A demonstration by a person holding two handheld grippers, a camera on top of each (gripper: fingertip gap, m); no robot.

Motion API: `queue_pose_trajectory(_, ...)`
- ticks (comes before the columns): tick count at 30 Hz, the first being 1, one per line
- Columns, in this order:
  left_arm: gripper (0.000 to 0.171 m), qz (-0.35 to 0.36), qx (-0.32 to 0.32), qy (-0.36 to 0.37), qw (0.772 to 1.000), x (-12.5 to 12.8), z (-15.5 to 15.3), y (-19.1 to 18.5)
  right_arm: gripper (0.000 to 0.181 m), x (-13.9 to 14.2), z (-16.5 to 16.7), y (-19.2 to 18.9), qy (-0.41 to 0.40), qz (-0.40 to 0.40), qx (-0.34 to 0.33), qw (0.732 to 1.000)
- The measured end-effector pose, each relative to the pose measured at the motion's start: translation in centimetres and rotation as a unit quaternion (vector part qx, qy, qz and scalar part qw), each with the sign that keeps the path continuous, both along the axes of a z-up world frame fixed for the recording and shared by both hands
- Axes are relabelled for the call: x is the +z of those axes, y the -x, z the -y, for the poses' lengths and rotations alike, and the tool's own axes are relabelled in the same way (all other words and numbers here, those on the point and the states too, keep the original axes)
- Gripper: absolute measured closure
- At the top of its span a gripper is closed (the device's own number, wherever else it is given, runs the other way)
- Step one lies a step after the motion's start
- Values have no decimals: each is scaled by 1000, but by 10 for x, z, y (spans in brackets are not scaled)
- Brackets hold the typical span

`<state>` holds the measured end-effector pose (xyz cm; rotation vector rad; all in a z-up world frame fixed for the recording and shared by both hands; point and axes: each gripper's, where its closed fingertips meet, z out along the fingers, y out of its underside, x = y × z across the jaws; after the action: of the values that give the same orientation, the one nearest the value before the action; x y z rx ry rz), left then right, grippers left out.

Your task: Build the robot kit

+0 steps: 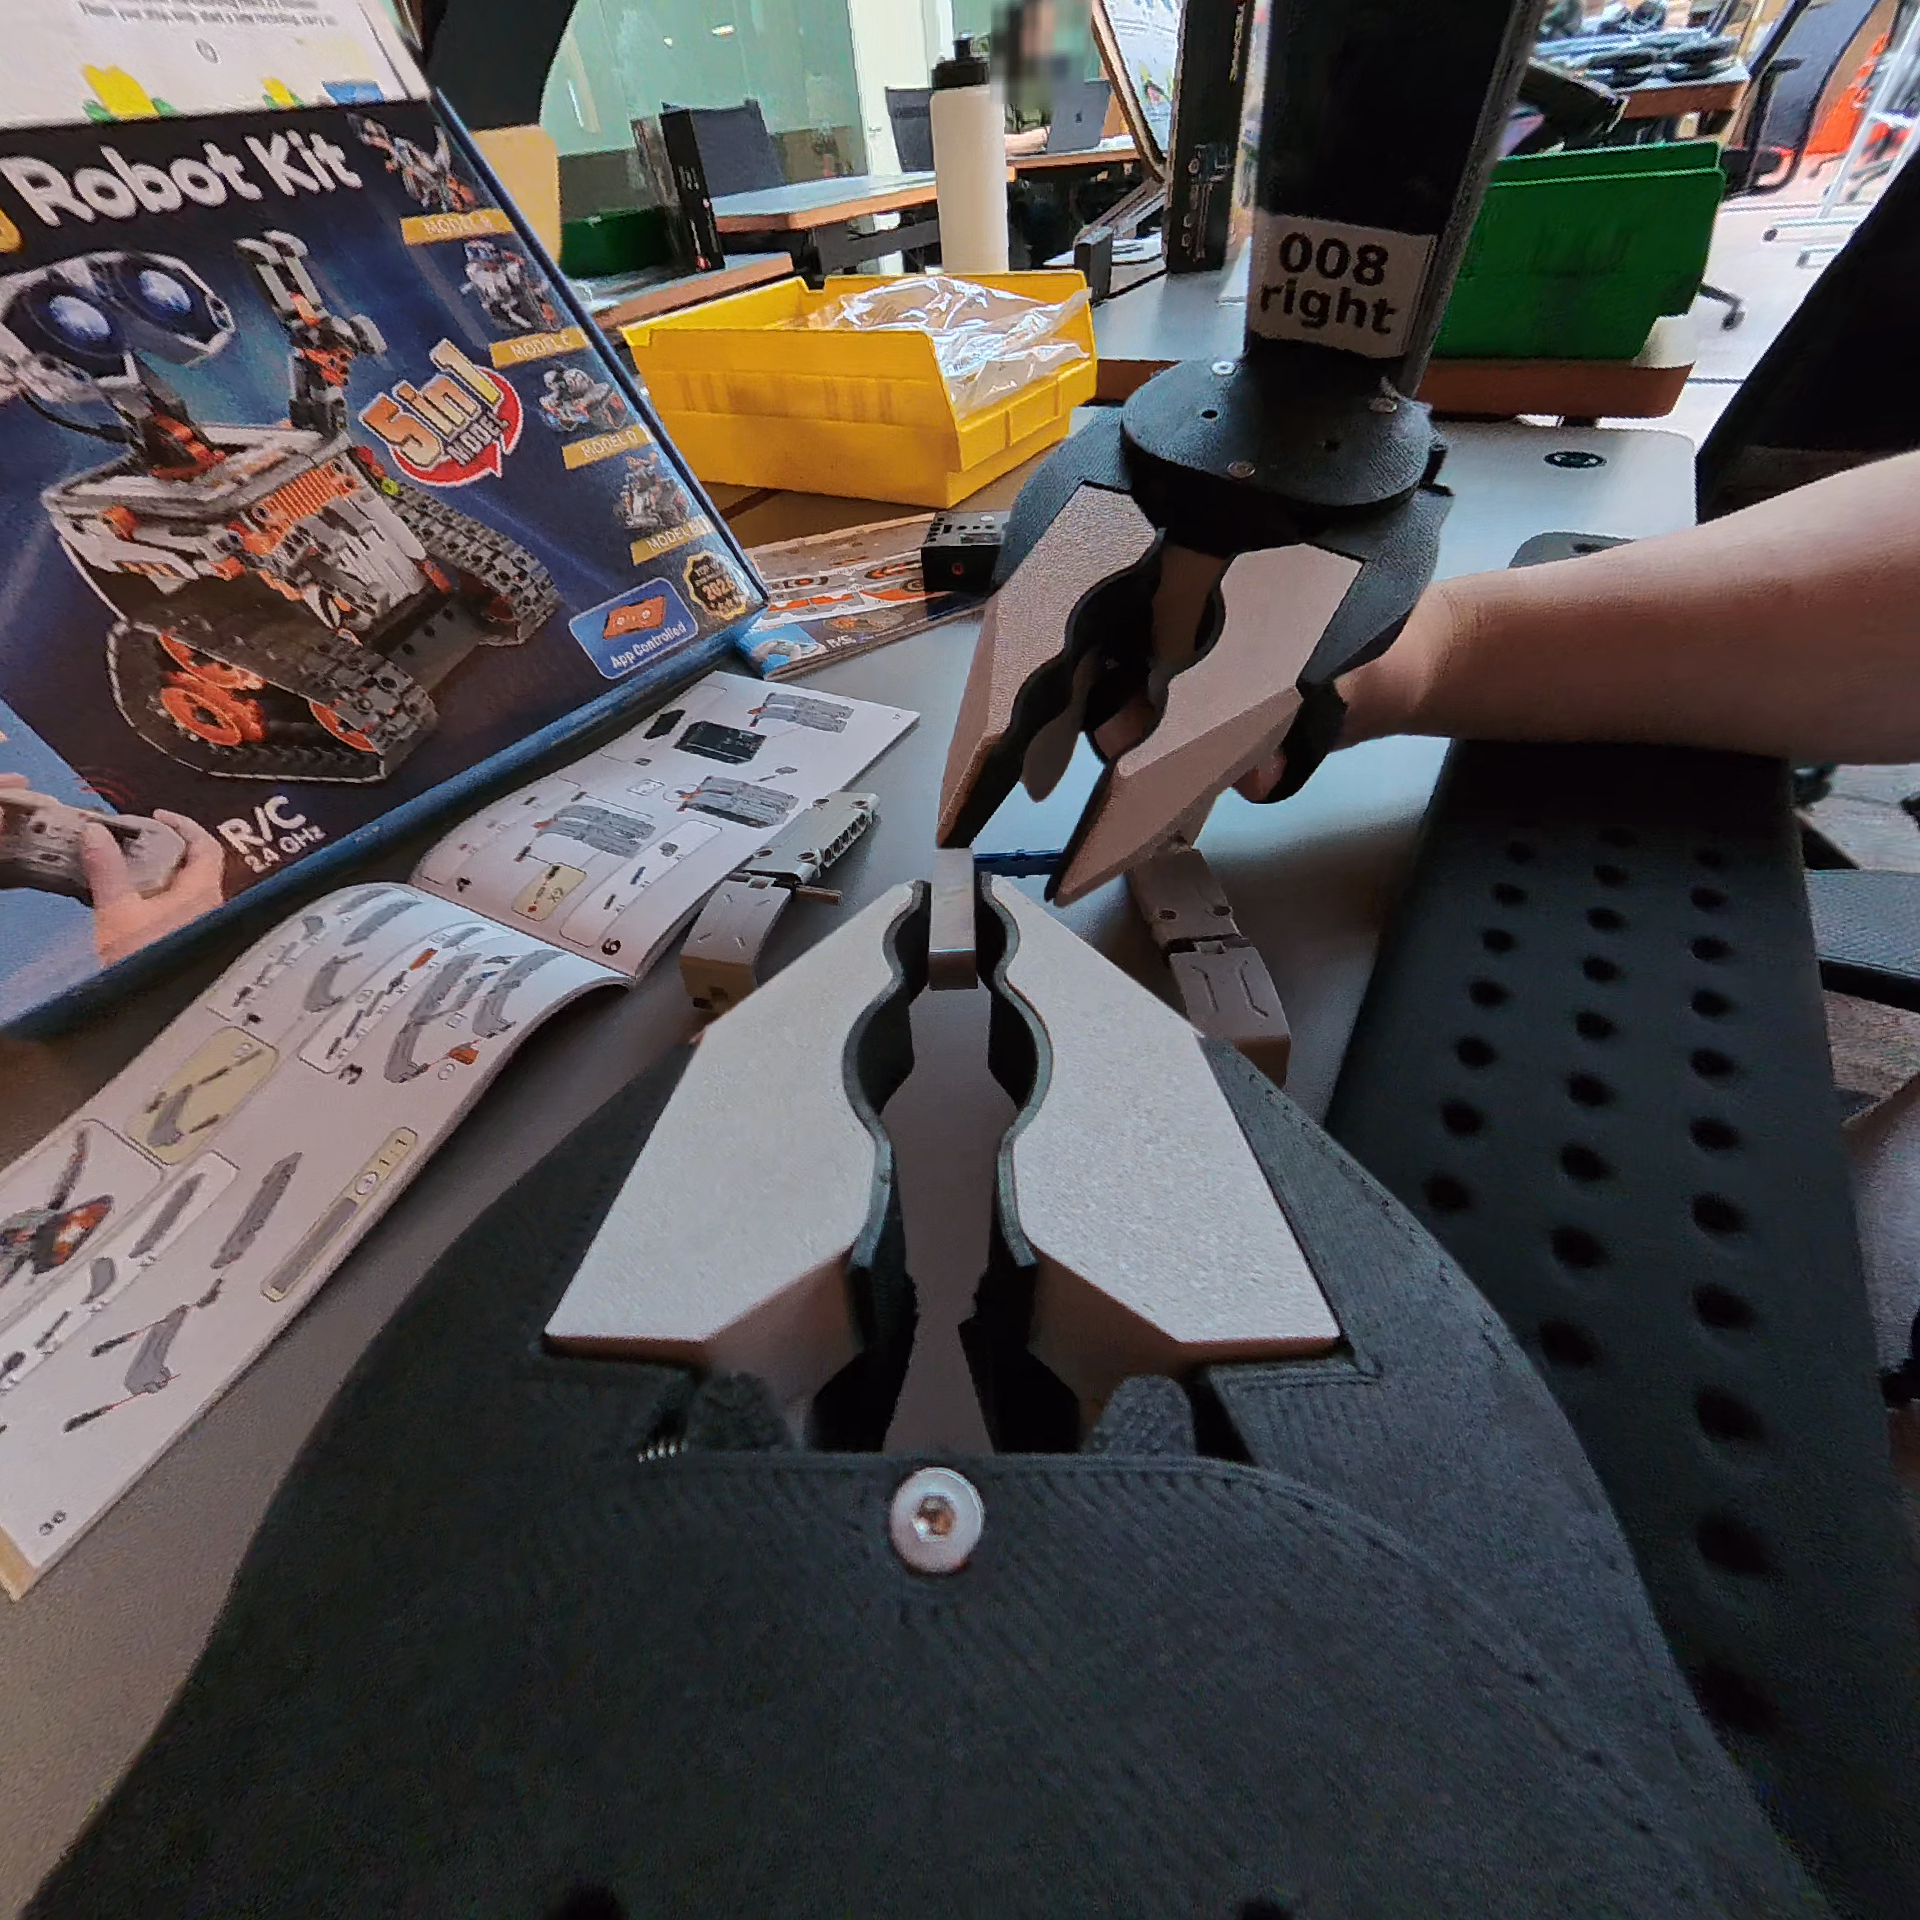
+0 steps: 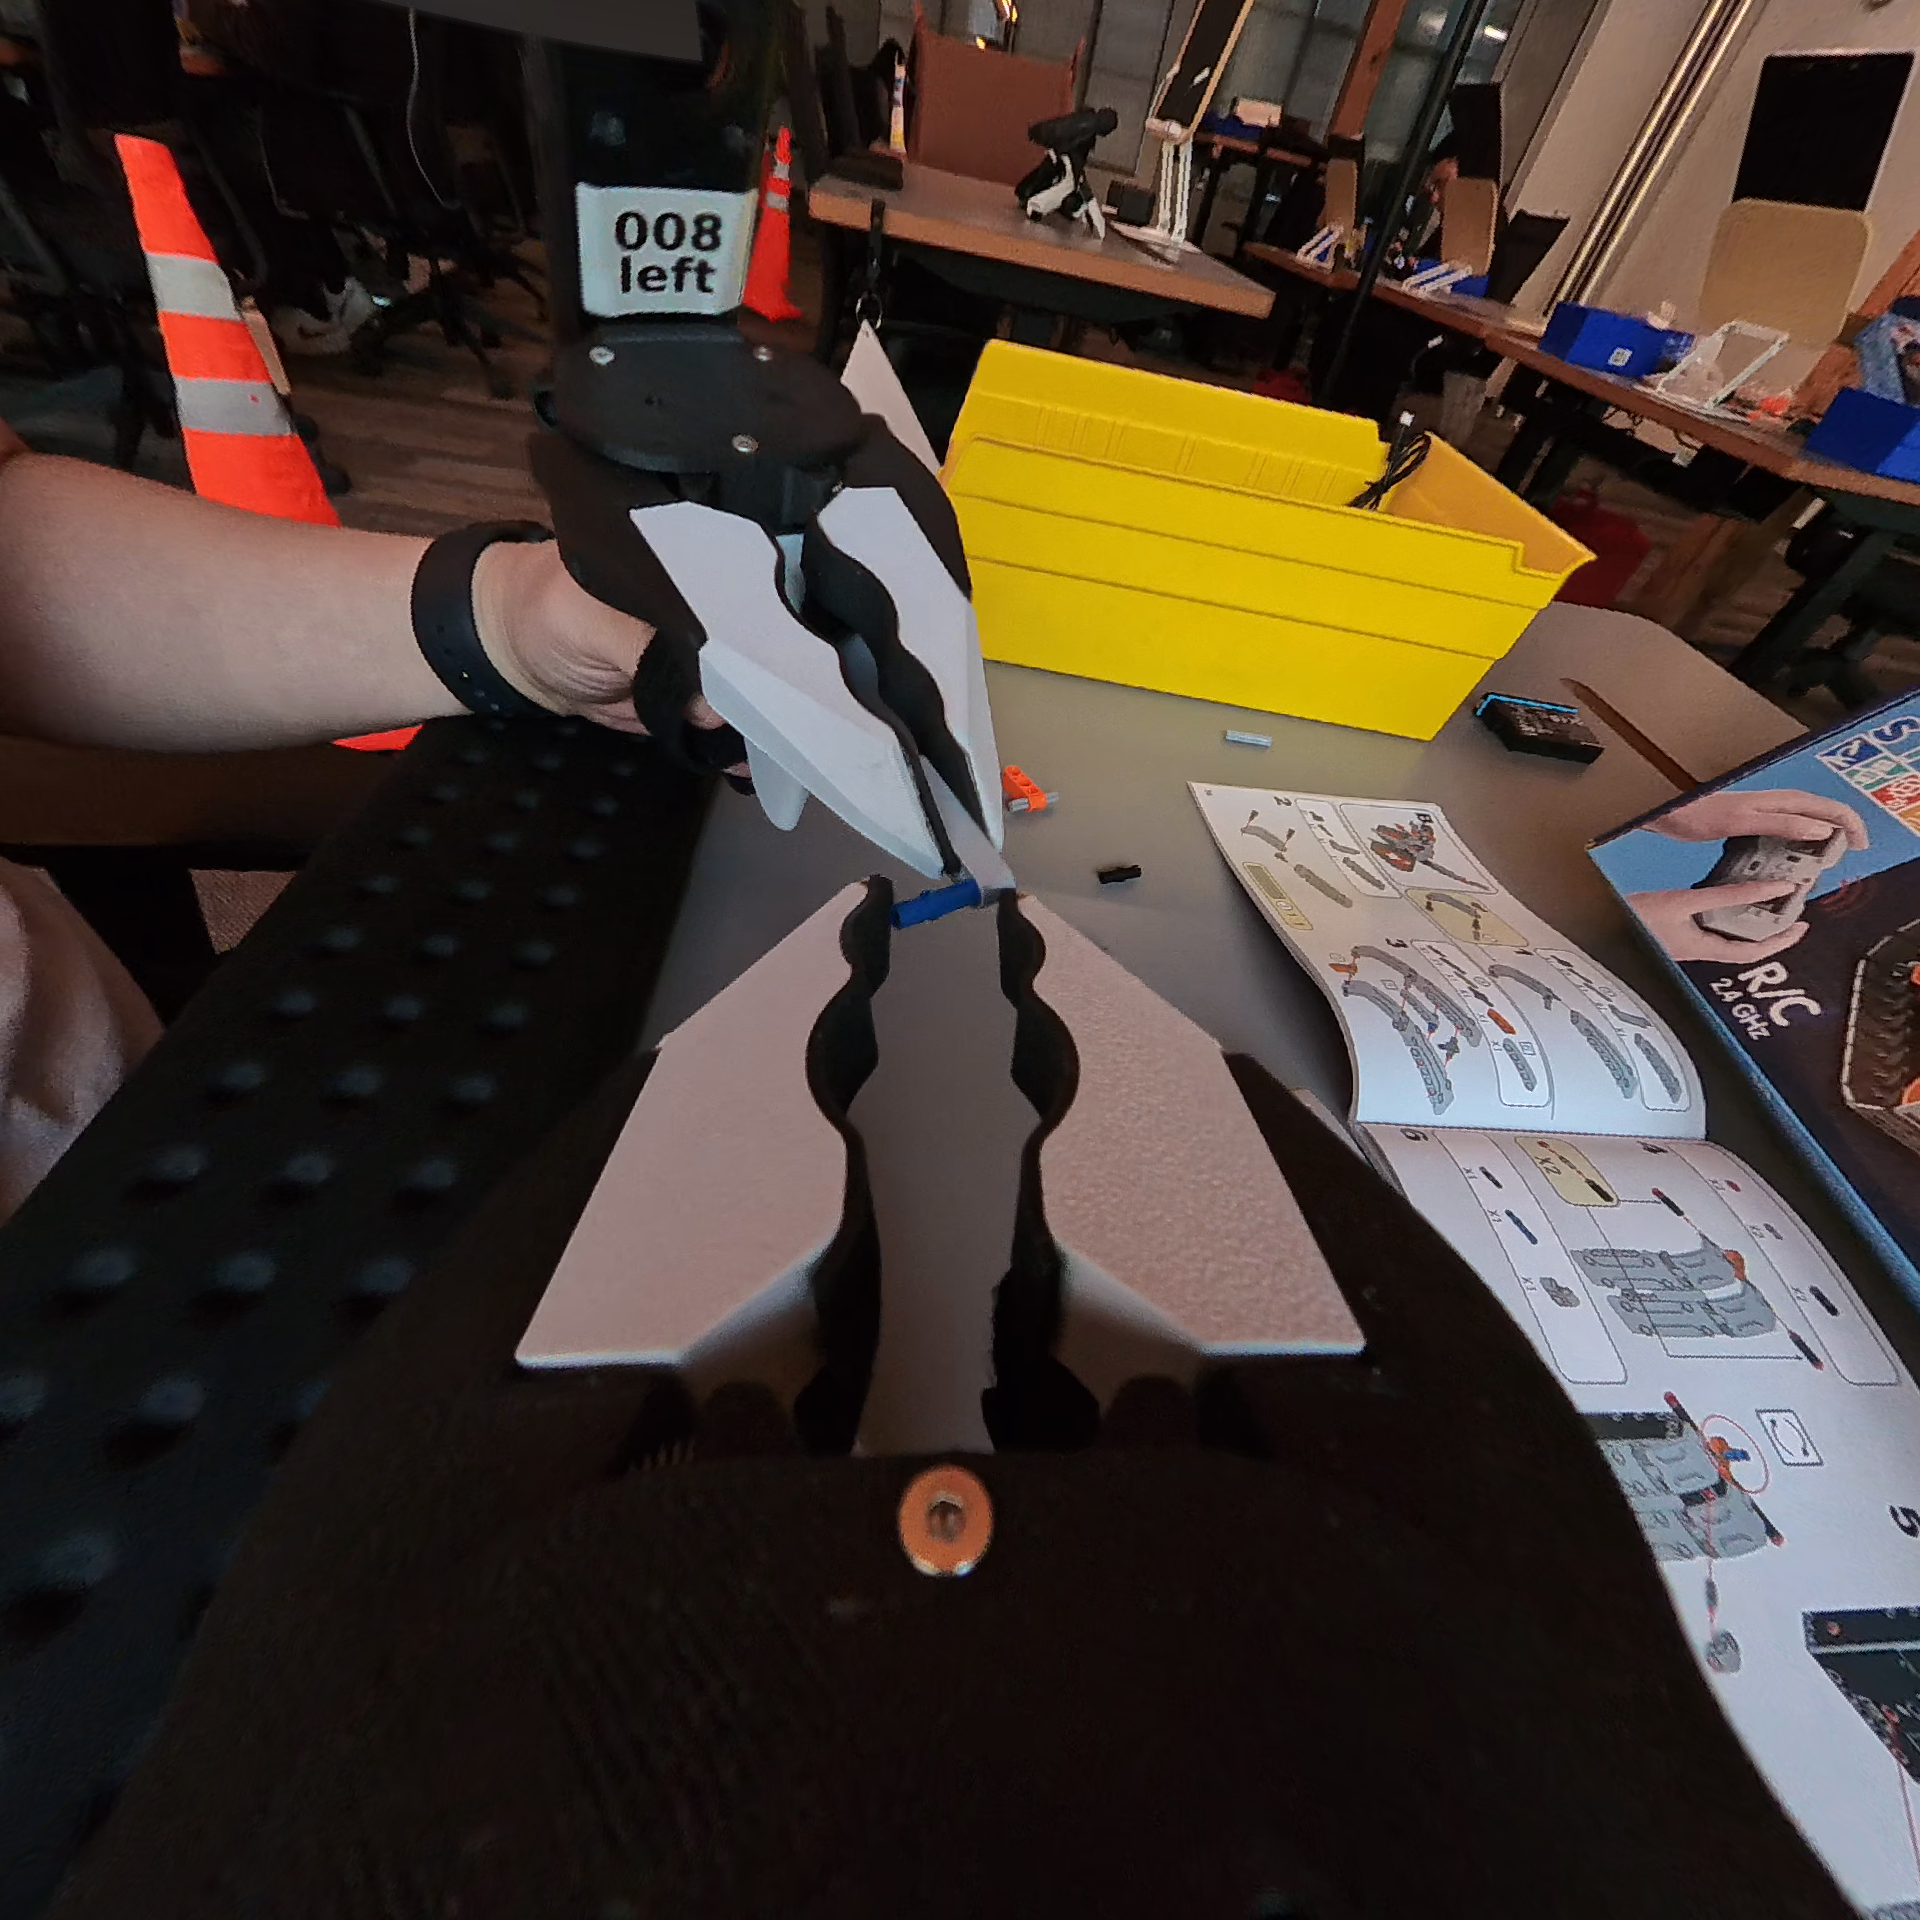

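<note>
Your left tongs (image 1: 951, 894) pinch a small grey piece (image 1: 952, 920) and hold it above the desk (image 1: 1340, 914). Your right tongs (image 2: 940, 902) pinch a blue pin (image 2: 928, 906), and its tip meets the grey piece. The two look not yet fully joined. On the left the booklet (image 1: 312, 1039) and box (image 1: 260, 468) lie near; behind, the yellow bin (image 2: 1247, 582) leaves some open desk.

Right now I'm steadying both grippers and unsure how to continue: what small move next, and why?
Probably ease the right gripper forward, since its blue pin already points at the grey beam clamped in the left gripper, nearly touching it.
</note>
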<state>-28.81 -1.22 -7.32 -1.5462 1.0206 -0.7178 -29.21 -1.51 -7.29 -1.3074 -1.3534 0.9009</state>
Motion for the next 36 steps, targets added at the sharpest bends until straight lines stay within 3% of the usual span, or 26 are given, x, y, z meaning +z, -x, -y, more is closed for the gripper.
queue_pose_trajectory(19,166,8,-55,-19,998,4,17,-8,156,6,17,-5,-30,-1,44,999)
queue_pose_trajectory(36,165,19,-48,4,999,3,15,-6,158,4,16,-3,-26,10,27,999)
